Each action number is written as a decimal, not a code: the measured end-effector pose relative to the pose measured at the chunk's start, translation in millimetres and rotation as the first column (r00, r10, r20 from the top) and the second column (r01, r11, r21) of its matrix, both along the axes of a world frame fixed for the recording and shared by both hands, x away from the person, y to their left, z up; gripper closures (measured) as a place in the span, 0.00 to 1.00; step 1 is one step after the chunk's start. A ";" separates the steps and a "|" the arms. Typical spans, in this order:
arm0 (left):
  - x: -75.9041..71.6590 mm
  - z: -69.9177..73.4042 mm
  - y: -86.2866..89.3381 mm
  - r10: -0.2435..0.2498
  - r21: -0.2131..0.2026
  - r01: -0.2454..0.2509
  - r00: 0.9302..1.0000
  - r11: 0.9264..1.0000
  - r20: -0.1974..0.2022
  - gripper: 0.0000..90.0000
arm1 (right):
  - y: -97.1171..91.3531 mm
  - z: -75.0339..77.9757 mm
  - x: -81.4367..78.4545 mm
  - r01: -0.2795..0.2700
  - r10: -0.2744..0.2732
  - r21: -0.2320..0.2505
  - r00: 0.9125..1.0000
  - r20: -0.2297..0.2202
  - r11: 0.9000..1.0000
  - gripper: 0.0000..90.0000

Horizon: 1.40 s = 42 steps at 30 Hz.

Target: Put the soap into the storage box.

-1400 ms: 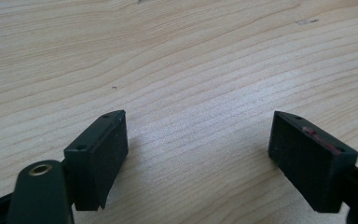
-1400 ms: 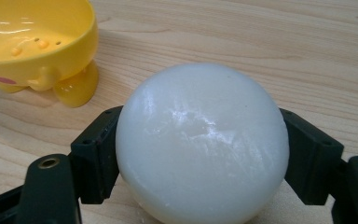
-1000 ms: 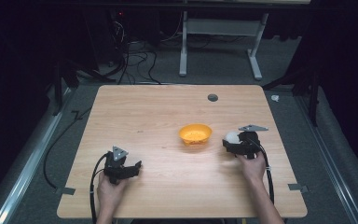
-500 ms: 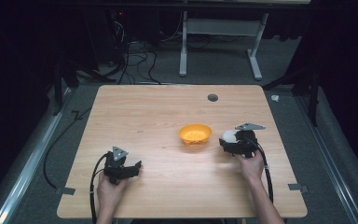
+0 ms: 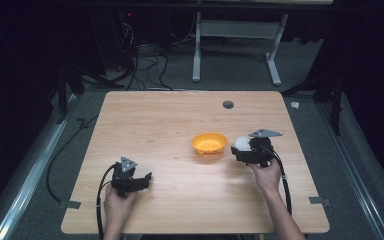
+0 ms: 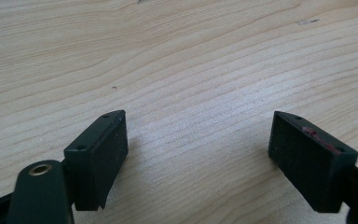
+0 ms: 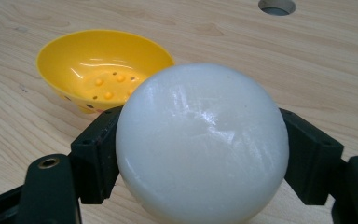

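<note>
Right tongs (image 5: 241, 148), clamped on the white ball (image 7: 201, 144), have lifted toward the yellow bowl (image 5: 209, 143); left tongs (image 5: 139, 181) apart, idle on the bench (image 5: 170, 120)

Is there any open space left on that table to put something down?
Plenty. The table is bare across its far half, behind the yellow bowl, apart from a small hole, and between the left gripper and the bowl. It is crowded only where the right gripper, holding a white ball, sits beside the bowl.

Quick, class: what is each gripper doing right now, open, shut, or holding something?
Left gripper: open, nothing between its jaws, over bare table.
Right gripper: shut on the white ball, beside the yellow bowl.
</note>
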<state>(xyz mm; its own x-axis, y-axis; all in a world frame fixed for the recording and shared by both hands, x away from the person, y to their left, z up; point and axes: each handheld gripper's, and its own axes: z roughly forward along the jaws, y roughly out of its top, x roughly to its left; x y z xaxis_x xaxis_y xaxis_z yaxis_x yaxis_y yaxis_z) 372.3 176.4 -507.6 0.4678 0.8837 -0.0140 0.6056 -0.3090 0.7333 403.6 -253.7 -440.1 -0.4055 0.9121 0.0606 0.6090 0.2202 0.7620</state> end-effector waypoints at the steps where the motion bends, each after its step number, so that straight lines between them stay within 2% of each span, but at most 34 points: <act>1: 0.0 0.0 0.0 0.000 -0.001 0.000 1.000 1.000 0.000 0.22 | 1.2 1.3 0.1 -0.005 0.005 -0.003 1.000 0.001 1.000 0.28; 16: 0.0 0.1 0.0 0.000 0.000 0.000 1.000 1.000 -0.001 0.22 | 15.1 16.9 1.6 -0.055 0.055 0.000 0.998 0.021 0.999 0.28; 27: 0.0 0.1 0.0 0.000 0.000 0.000 1.000 1.000 -0.002 0.22 | 29.0 26.0 4.3 -0.090 0.091 -0.023 0.995 0.041 0.996 0.28; 42: 0.0 0.1 0.1 0.000 -0.001 0.000 1.000 1.000 -0.002 0.22 | 48.1 33.6 12.6 -0.137 0.138 -0.028 0.990 0.034 0.990 0.28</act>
<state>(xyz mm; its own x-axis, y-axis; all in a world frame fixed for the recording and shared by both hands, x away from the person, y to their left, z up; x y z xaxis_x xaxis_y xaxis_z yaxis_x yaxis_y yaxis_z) 372.3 176.5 -507.6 0.4675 0.8838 -0.0156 0.6070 -0.3082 0.7325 416.2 -205.6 -406.4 -0.5287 0.8485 0.0212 0.5441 0.3196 0.7758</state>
